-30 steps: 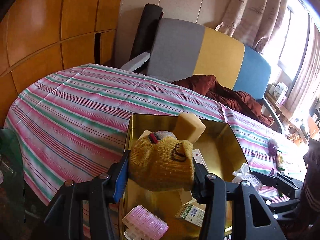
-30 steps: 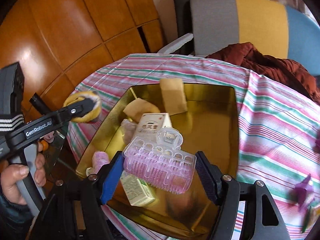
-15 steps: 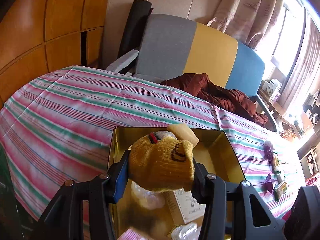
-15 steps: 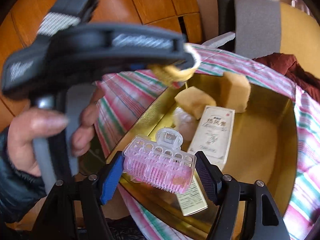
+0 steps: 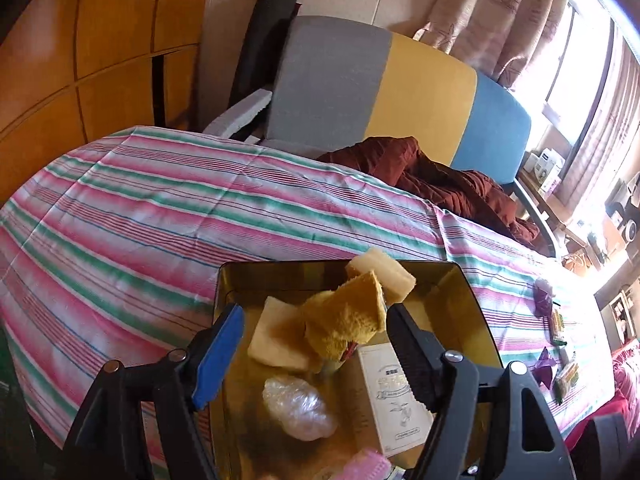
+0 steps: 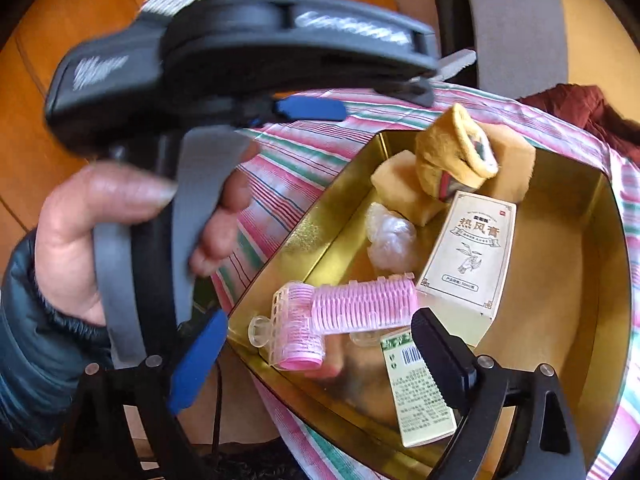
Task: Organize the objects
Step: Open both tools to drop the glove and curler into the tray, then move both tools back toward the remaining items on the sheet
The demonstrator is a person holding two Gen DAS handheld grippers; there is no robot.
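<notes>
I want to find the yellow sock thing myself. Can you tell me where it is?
Look in the gold tin on the striped tablecloth. At its far end, on the pale sponge blocks, lies the yellow knitted sock. It is the only fuzzy, woolly thing there.

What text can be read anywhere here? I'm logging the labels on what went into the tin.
"热风膏": large characters on the white carton in the gold tin.
White carton, smaller lines: too small to read.
Green-and-cream box: barcode and fine print, unreadable.
Left claw body: white lettering, motion-blurred.
</notes>
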